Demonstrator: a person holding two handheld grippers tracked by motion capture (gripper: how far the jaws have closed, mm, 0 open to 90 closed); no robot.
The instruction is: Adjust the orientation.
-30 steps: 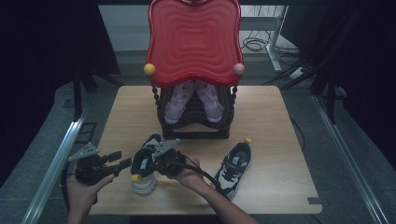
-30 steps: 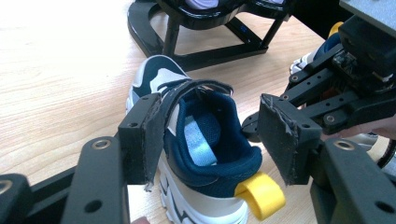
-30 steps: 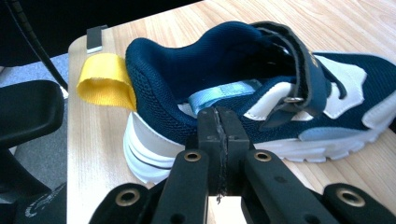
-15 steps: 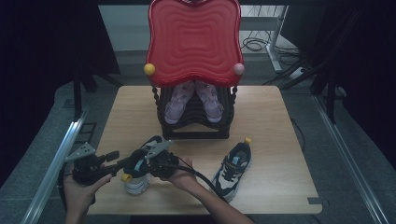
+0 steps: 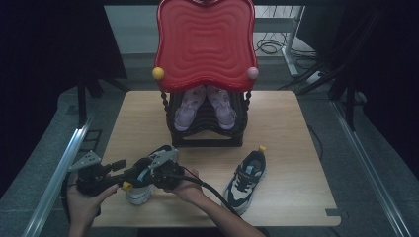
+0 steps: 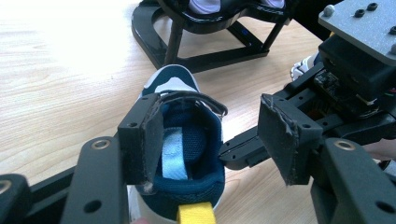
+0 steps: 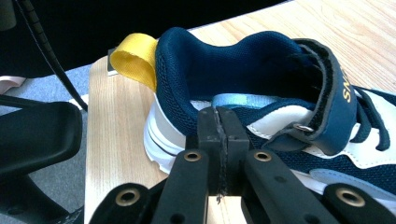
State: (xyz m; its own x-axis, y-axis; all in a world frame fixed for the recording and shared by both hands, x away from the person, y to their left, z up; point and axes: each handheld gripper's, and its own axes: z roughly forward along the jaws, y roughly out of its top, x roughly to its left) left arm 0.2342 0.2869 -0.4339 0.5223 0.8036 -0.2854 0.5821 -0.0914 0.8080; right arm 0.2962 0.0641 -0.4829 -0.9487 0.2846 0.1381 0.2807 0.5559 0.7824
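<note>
A navy and white sneaker (image 5: pixel 140 190) with a yellow heel tab (image 6: pixel 196 215) stands near the table's front left. My left gripper (image 6: pixel 215 135) is open at its heel. The left pad (image 6: pixel 145 140) lies against the heel collar and the right pad (image 6: pixel 286 135) stands clear of the shoe. My right gripper (image 7: pixel 217 122) is shut, and its closed tips rest against the sneaker's (image 7: pixel 261 93) side with nothing visible between them. In the high view the left gripper (image 5: pixel 120 174) and the right gripper (image 5: pixel 144 174) meet over this shoe. Its mate (image 5: pixel 244 180) lies at the front right.
A black shoe rack (image 5: pixel 205 133) with a red wavy top (image 5: pixel 205 44) stands mid-table and holds a pair of pink shoes (image 5: pixel 185 108). The right gripper's cable (image 5: pixel 212 192) trails over the table toward the front edge. The table's left edge is close to the left hand.
The sneaker and both grippers have shifted a little toward the front left. The left gripper's open jaws have come up to the shoe's heel.
</note>
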